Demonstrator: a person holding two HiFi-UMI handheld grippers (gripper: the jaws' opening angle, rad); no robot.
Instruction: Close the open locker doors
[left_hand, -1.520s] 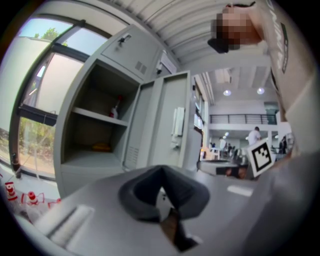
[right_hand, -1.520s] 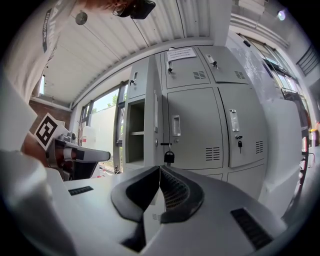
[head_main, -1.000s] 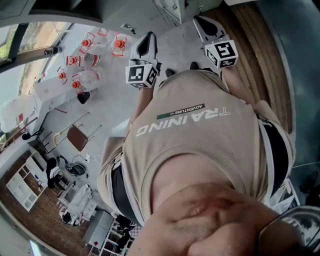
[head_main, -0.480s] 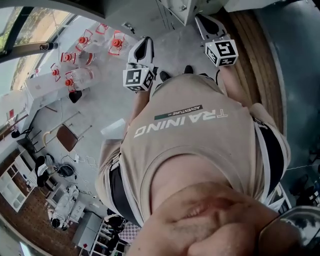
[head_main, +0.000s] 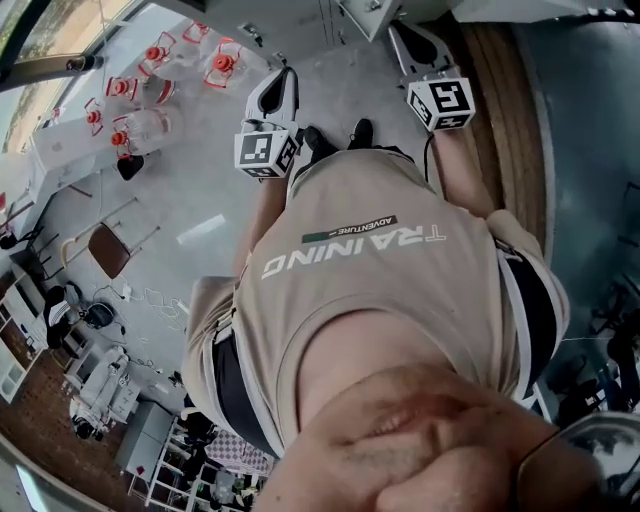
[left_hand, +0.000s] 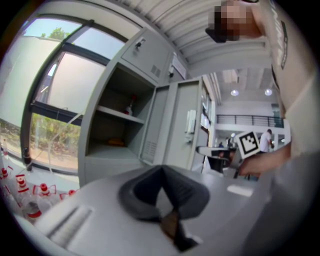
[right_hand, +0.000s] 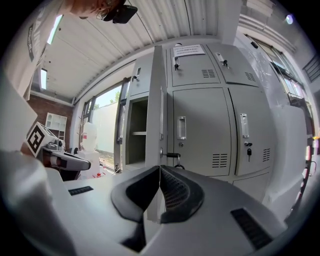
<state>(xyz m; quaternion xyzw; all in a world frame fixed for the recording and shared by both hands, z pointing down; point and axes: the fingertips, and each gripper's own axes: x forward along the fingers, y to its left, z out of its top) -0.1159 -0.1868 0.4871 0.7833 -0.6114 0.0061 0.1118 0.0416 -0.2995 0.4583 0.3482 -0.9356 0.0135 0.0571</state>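
A bank of grey lockers (right_hand: 215, 115) stands in front of me. One tall door (right_hand: 156, 125) hangs open, edge-on in the right gripper view, beside an open compartment with a shelf (right_hand: 137, 132). The left gripper view shows that open compartment (left_hand: 117, 125) and its door (left_hand: 165, 125) swung outward. My left gripper (left_hand: 161, 169) is shut with nothing in it, well short of the lockers. My right gripper (right_hand: 160, 169) is also shut and holds nothing, pointing at the open door's edge. In the head view both grippers (head_main: 283, 75) (head_main: 402, 32) are held out ahead of the person's shirt.
Several water jugs with red caps (head_main: 130, 120) stand on the floor at the left, beside a window (left_hand: 60, 100). A chair (head_main: 105, 248) is behind at the left. A wooden strip (head_main: 505, 100) runs along the right. The other lockers' doors (right_hand: 245, 125) are closed.
The floor has slid down and left in the head view as the person steps toward the lockers. Both grippers stay shut and held out in front.
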